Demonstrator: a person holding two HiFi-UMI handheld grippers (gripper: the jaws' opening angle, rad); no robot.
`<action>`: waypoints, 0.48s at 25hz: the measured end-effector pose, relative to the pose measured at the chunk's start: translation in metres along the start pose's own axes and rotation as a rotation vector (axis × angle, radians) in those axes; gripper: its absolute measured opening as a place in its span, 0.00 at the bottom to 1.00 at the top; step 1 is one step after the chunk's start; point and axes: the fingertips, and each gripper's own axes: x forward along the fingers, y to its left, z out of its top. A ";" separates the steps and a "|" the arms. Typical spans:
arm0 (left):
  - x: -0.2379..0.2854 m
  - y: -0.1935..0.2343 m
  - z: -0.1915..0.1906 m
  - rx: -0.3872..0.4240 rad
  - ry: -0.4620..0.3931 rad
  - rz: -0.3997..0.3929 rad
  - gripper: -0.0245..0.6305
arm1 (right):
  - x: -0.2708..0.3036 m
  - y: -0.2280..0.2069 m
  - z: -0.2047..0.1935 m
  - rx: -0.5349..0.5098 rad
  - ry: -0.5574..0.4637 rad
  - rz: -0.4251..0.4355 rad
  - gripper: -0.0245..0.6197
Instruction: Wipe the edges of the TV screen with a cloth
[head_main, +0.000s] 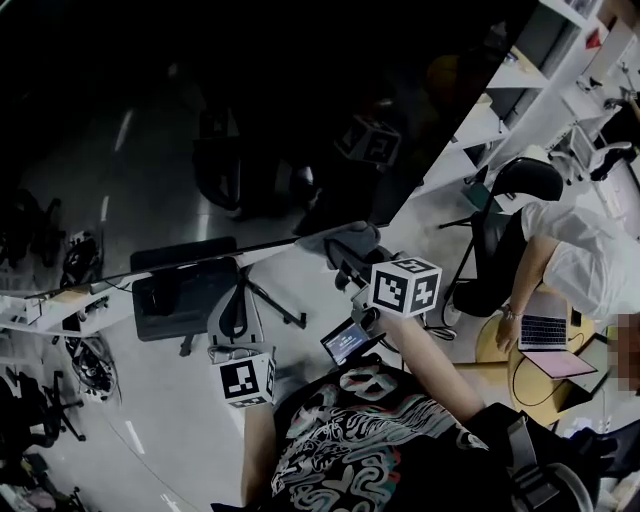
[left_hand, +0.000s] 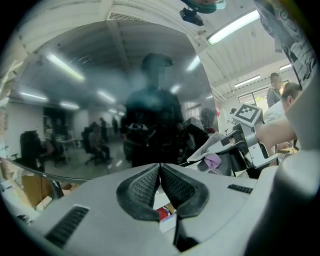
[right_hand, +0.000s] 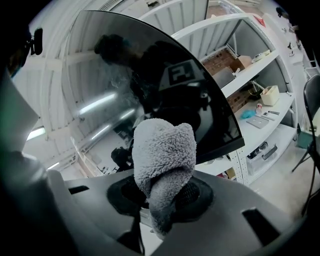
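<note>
The TV screen (head_main: 250, 120) is a big dark glossy panel that fills the upper left of the head view and mirrors the room. Its lower right corner (right_hand: 239, 145) shows in the right gripper view. My right gripper (head_main: 362, 262) is shut on a fluffy grey cloth (right_hand: 162, 155), held close by that corner; whether the cloth (head_main: 350, 238) touches the frame I cannot tell. My left gripper (left_hand: 160, 170) is shut with nothing between its pads and points at the screen (left_hand: 125, 110). It (head_main: 235, 310) hangs below the screen's bottom edge. The right gripper (left_hand: 235, 150) with the cloth (left_hand: 212, 161) shows to its right.
A person in a white shirt (head_main: 575, 250) sits at the right with a laptop (head_main: 545, 328) on a round table. An office chair (head_main: 525, 180) stands nearby. White shelves (right_hand: 265, 105) with boxes and small items run behind the TV's right side.
</note>
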 end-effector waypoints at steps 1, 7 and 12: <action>0.001 0.001 -0.001 0.000 0.002 -0.004 0.07 | 0.001 0.001 -0.002 0.006 0.002 0.000 0.24; 0.004 0.006 -0.001 0.000 0.000 -0.015 0.07 | 0.006 0.005 -0.006 0.024 0.010 0.010 0.24; 0.004 0.017 -0.009 -0.004 0.015 0.001 0.07 | 0.015 0.009 -0.009 0.024 0.022 0.025 0.24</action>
